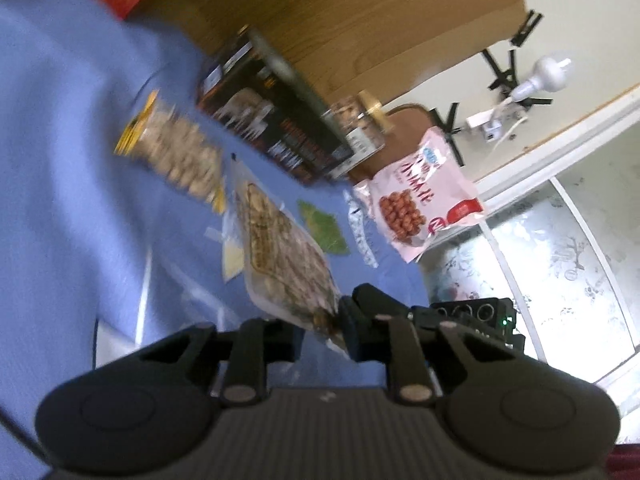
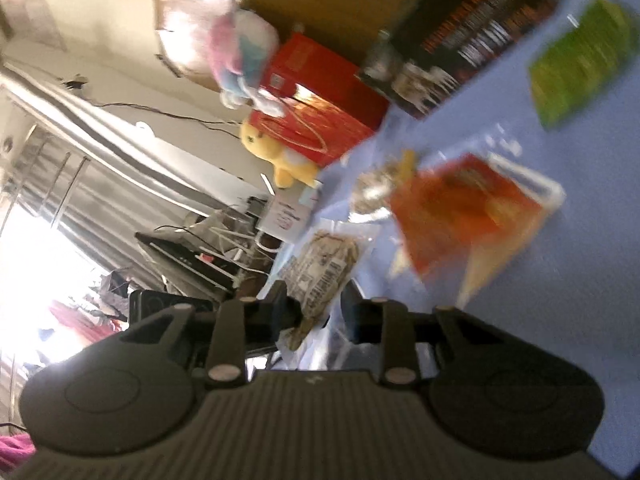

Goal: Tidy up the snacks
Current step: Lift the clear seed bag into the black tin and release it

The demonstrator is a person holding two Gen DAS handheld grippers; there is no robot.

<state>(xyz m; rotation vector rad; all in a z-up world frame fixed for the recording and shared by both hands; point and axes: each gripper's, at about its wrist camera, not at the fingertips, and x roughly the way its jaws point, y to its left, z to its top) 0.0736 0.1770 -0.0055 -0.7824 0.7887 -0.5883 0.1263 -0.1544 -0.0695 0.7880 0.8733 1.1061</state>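
Left wrist view, near to far. The left tongs (image 1: 322,328), matte black with ribbed housing, are clenched on the near corner of a clear, flat snack pouch (image 1: 280,248) of brown pieces; the pouch extends away from the fingers over the blue cloth-covered worktop (image 1: 60,160). Just beside the pouch lies a small green packet (image 1: 323,229), flat on the cloth. Beyond it, a clear bag of pale nuts (image 1: 180,152) with yellow trim lies to the left, and a glossy pink bag (image 1: 420,204) printed with brown balls overhangs the worktop's edge to the right. Farther back stands a black rectangular box (image 1: 272,124), then a wooden panel (image 1: 360,20).

Right wrist view, near to far. The right tongs (image 2: 316,312) grasp a crinkled clear packet (image 2: 324,268) with a printed label, which lies between the fingers at the worktop's (image 2: 560,320) near edge. Beyond, blurred by motion, an orange-red pouch (image 2: 468,216) lies flat to the right. A green packet (image 2: 580,64) lies well apart, near the black box (image 2: 460,40). At the far edge stand a red carton (image 2: 320,120), a yellow plush toy (image 2: 280,156) and a pink-and-white plush toy (image 2: 244,56).
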